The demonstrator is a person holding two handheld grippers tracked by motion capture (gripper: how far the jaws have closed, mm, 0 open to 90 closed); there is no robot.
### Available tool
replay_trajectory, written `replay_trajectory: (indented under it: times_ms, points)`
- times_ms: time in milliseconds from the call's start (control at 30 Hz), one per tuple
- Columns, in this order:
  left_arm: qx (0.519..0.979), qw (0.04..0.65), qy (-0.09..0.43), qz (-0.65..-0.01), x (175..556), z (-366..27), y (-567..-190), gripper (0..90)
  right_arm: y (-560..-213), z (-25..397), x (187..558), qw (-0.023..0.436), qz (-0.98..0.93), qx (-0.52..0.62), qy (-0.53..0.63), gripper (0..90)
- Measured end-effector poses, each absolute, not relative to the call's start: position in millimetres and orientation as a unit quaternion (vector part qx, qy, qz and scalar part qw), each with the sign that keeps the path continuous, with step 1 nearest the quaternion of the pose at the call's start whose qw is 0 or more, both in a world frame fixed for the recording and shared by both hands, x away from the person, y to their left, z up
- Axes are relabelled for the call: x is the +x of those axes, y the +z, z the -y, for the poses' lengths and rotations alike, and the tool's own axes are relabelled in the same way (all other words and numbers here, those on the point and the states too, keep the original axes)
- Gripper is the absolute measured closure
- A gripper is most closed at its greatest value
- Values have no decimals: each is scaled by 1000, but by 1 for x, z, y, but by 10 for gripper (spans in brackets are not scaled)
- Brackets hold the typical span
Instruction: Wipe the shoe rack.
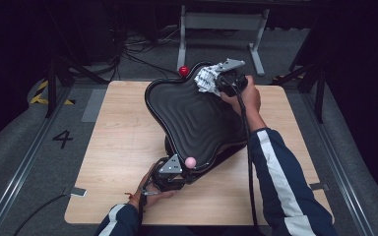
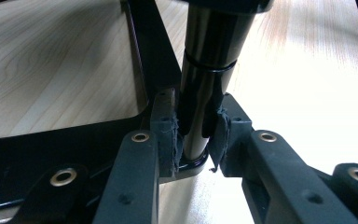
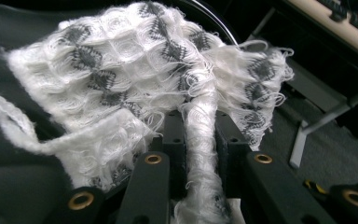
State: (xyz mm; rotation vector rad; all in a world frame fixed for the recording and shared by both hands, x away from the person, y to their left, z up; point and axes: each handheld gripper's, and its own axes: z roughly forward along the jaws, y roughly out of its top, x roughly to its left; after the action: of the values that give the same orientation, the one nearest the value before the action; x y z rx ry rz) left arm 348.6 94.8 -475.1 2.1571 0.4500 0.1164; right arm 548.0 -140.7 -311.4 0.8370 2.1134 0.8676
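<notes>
A black ridged seat-like shell (image 1: 197,118) stands tilted on the wooden table (image 1: 123,128). Its glossy black post (image 2: 205,70) runs down between the jaws of my left gripper (image 2: 196,128), which is shut on it low down. From above, the left gripper (image 1: 170,172) sits at the shell's near corner. A white knitted cloth with grey patches (image 3: 135,70) lies on the shell's far edge (image 3: 9,186). My right gripper (image 3: 200,135) is shut on a bunched strip of it. In the high view the right gripper (image 1: 221,78) holds the cloth (image 1: 207,78) at the far rim.
A pink ball (image 1: 190,162) sits by the shell's near rim and a red ball (image 1: 183,71) by its far rim. A grey metal stand (image 1: 221,22) is on the floor behind the table. Cables trail from both grippers. Bare wood (image 2: 51,60) lies left of the shell.
</notes>
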Motion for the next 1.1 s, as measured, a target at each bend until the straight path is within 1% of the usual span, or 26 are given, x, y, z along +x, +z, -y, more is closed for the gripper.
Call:
replay_trajectory:
  times_ms: [133,200,233,300,333,500,800,1100]
  points:
    - [871,454,49,-183,349,-94,-476,733,-314,150,551,333,-809,333,351,783]
    - [872,451,48,-182,349,-95,-475,733,-314,148,551,341,-810,331,345,783]
    - [872,452,49,-182,348,-94,-476,734,-312,146,552,352,-810,326,337,783]
    - [873,452,49,-179,349,-94,-476,734,-311,146,553,352,-810,328,336,783]
    - [874,451,50,-176,349,-94,-475,734,-308,146,555,363,-803,332,335,783]
    - [875,451,50,-172,350,-95,-475,735,-306,144,559,367,-802,332,335,782]
    - [874,453,48,-166,351,-95,-476,735,-302,115,555,372,-815,283,343,780]
    - [875,453,54,-165,351,-92,-476,735,-302,95,543,352,-832,239,355,789]
